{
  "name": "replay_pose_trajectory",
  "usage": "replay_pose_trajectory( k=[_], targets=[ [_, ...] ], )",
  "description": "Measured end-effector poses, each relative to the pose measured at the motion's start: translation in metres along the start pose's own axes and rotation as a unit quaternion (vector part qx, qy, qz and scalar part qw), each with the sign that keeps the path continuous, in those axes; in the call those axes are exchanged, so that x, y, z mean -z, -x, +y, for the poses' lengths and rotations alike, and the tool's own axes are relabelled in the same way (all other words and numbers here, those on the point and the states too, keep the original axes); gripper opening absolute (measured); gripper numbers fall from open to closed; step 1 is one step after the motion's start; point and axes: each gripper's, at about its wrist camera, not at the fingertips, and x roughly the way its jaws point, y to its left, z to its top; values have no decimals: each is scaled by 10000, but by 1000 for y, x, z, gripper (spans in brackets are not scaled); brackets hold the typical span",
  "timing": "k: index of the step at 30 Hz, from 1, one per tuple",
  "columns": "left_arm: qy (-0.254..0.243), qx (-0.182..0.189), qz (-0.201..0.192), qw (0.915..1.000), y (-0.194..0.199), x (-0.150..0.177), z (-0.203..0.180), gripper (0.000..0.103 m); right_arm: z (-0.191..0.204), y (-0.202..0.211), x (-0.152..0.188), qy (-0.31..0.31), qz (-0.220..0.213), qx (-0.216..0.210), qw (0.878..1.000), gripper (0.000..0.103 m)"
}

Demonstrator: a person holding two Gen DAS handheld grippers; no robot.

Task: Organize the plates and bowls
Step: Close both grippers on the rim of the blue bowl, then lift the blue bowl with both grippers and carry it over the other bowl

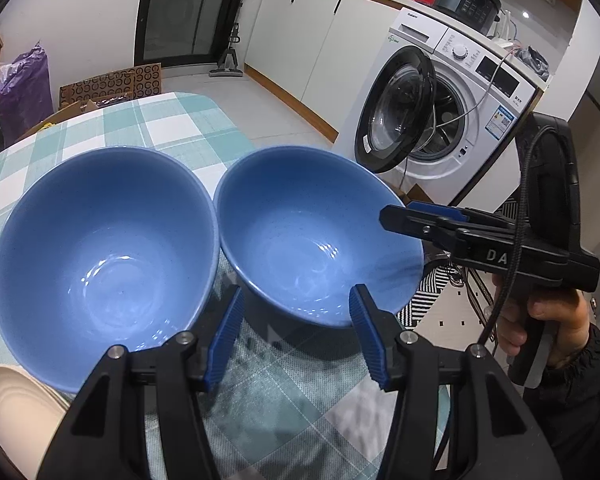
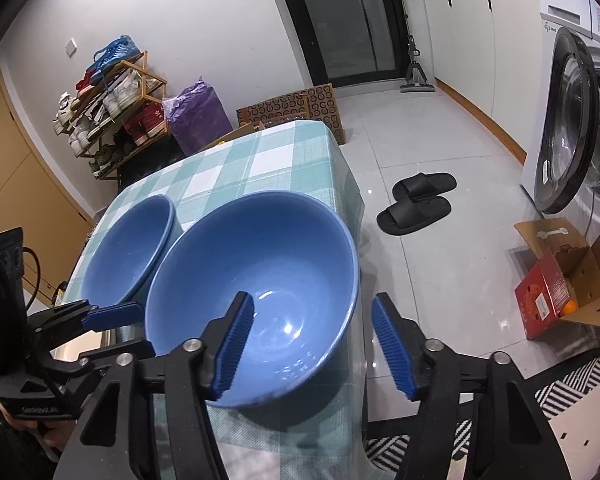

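Two blue bowls stand side by side on the checked counter (image 1: 172, 120), rims nearly touching. The right bowl (image 2: 256, 264) sits at the counter's edge, directly under the right claw (image 2: 312, 344). Its near rim passes between the two blue pads, one finger inside the bowl and the other outside over the edge. The jaws stand half spread and the pads do not look pressed on the rim, so nothing is held yet.

The left claw (image 1: 296, 332) hangs over the near rim of the same bowl, with its jaws also partly spread and empty. The left bowl (image 1: 104, 256) lies just to its left, and a cream plate (image 1: 16, 400) shows at its lower left.

The step in hand looks like taking hold of the right bowl, probably to nest it in its twin. The next move calls for the right claw to close squarely on the rim, then lift clear. Because the bowl sits so near the edge, a sideways nudge could push it off.
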Motion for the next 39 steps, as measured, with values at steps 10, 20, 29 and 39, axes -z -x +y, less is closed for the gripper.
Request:
replay_pose_trajectory(
  k=[10,20,29,39],
  targets=[
    [-1,3,7,10000,-5,-6,-1,53,-4,-14,-3,33,30,13,10000,51],
    [-90,-112,5,9999,-10,-8,-5,51,-5,-14,-2,159,-24,227,9996,37],
    [-152,-137,-15,9998,-9,-11,-8,49,-9,-8,4,200,-71,278,9994,37],
    [-224,-129,-89,9996,-3,-12,-12,48,-7,7,7,255,-152,374,9989,37]
  ],
)
